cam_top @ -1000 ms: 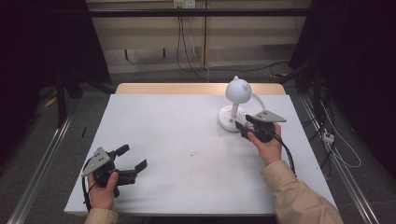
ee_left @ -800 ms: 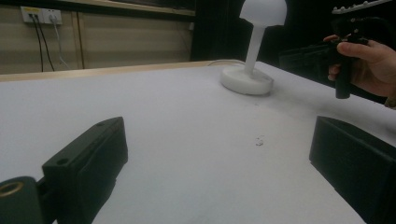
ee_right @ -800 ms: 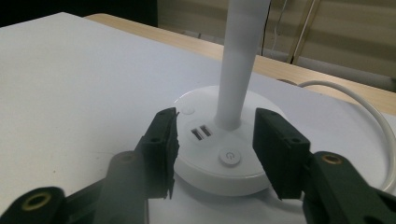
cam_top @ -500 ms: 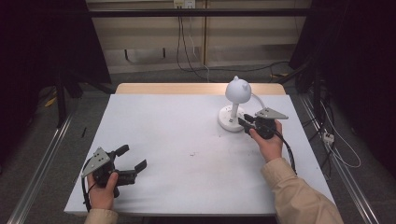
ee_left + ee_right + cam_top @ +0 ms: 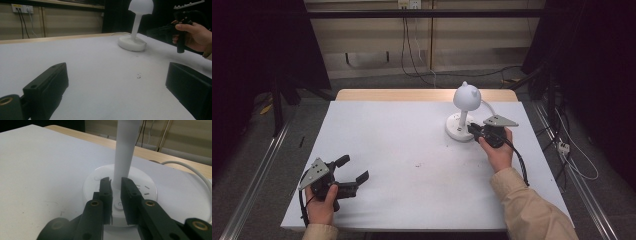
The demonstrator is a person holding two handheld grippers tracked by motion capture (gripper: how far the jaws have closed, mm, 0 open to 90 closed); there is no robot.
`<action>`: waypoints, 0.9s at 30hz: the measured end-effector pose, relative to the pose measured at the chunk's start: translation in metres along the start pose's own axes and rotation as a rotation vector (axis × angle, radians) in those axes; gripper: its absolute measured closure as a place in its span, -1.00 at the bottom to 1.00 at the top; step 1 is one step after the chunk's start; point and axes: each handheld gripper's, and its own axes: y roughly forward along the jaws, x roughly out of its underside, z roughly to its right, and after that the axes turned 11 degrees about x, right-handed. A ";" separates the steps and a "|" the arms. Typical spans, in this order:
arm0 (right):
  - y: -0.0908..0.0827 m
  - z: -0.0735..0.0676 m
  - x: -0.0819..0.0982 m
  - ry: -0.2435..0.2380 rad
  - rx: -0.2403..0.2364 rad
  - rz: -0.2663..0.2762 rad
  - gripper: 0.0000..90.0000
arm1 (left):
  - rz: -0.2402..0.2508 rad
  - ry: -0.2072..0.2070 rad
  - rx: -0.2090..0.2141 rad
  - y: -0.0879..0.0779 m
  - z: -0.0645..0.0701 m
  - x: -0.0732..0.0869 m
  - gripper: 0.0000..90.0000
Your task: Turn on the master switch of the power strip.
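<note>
Desk lamp (image 5: 463, 112) upright at far right of table (image 5: 402, 150). Right gripper (image 5: 115, 187) jaws have just been closing, now narrow, over lamp base by stem; contact unclear, power button partly hidden. Left gripper (image 5: 353, 170) jaws wide open, holding nothing.

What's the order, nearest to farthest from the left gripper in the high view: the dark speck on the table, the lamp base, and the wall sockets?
1. Dark speck, mid-table, right of the left gripper.
2. Lamp base, far right.
3. Wall sockets, top of the back wall.

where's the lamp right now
In the high view the lamp stands at the table's far right, its base just ahead of the right tool.
</note>
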 end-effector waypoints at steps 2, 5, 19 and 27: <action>0.001 0.001 0.000 0.004 0.000 0.004 0.79 | -0.001 0.001 0.004 0.000 0.000 0.000 -0.91; 0.002 0.002 0.000 0.007 -0.002 0.000 0.83 | 0.000 -0.002 0.002 0.001 0.000 0.000 -0.91; 0.006 0.005 -0.004 0.003 -0.005 -0.020 1.00 | -0.001 -0.004 0.004 0.002 0.000 0.000 -0.90; 0.011 0.005 -0.001 0.005 -0.017 -0.041 1.00 | -0.009 -0.003 0.002 0.002 -0.001 0.001 -0.90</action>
